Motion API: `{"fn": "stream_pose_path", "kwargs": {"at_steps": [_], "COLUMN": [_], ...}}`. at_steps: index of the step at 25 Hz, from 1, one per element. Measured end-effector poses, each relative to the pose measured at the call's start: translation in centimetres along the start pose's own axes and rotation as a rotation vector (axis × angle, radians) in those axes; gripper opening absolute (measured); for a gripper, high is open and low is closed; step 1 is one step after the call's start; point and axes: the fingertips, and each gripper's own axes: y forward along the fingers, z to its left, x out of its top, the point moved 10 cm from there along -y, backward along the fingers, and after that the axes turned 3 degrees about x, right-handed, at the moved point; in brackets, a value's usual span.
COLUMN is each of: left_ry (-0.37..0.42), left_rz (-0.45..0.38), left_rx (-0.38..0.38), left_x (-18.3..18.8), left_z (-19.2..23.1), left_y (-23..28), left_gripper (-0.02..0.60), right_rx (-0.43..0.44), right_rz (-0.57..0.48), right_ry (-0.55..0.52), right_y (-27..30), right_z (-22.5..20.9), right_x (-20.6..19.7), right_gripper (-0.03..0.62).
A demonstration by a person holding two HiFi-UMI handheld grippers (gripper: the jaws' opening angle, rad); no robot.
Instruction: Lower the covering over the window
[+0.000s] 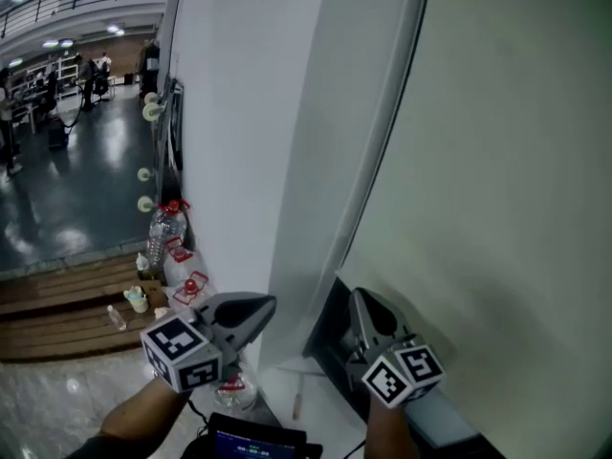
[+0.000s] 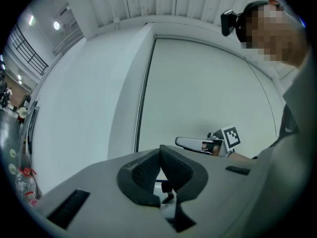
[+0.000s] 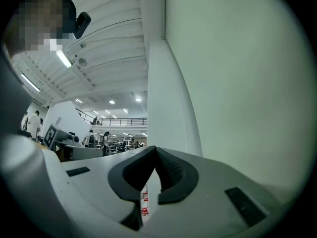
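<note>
The covering is a pale roller blind (image 1: 497, 161) that fills the right of the head view and hangs down to a dark sill (image 1: 330, 338). A thin beaded cord (image 2: 141, 103) runs down the blind's left edge beside the white wall (image 1: 249, 113). My left gripper (image 1: 266, 304) is low in front of the wall, shut and empty; its pads meet (image 2: 159, 155). My right gripper (image 1: 360, 296) is just in front of the blind's lower part, also shut with nothing in it (image 3: 156, 155). Neither touches the cord or the blind. Each gripper shows in the other's view: the right gripper (image 2: 193, 144), the left gripper (image 3: 59, 138).
Several water bottles with red caps (image 1: 167, 228) stand on the floor along the wall's foot. A wooden step (image 1: 67, 304) lies to the left, with a shiny hall floor (image 1: 67, 189) and people far beyond. A small device with a lit screen (image 1: 253, 443) sits at the bottom edge.
</note>
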Motion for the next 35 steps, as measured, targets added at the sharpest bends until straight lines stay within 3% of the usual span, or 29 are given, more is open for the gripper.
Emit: {"fn": "stream_pose_path", "kwargs": {"at_steps": [8, 14, 19, 24, 33, 35], "left_ry": [0.005, 0.022, 0.042, 0.062, 0.074, 0.075], "left_rz": [0.019, 0.026, 0.015, -0.001, 0.022, 0.021], "left_rx": [-0.017, -0.047, -0.076, -0.094, -0.078, -0.077], "left_x": [0.8, 1.5, 2.6, 2.9, 2.6, 2.6], "left_z": [3.7, 5.8, 6.0, 6.8, 6.9, 6.7], "left_y": [2.5, 3.6, 5.1, 6.3, 7.1, 7.3], "left_gripper": [-0.003, -0.003, -0.002, -0.003, -0.003, -0.003], "right_rx": [-0.075, -0.115, -0.129, -0.135, -0.095, -0.073], "right_rz": [-0.014, 0.034, 0.043, 0.056, 0.071, 0.07], "right_ry": [0.051, -0.017, -0.053, -0.07, -0.107, -0.118], "right_y": [4.5, 8.5, 11.4, 14.3, 16.5, 16.6], "right_z": [-4.3, -5.6, -7.4, -9.3, -11.0, -10.9], "right_x": [1.7, 3.6, 5.6, 6.4, 8.2, 8.3], "right_gripper": [0.006, 0.02, 0.089, 0.118, 0.117, 0.061]}}
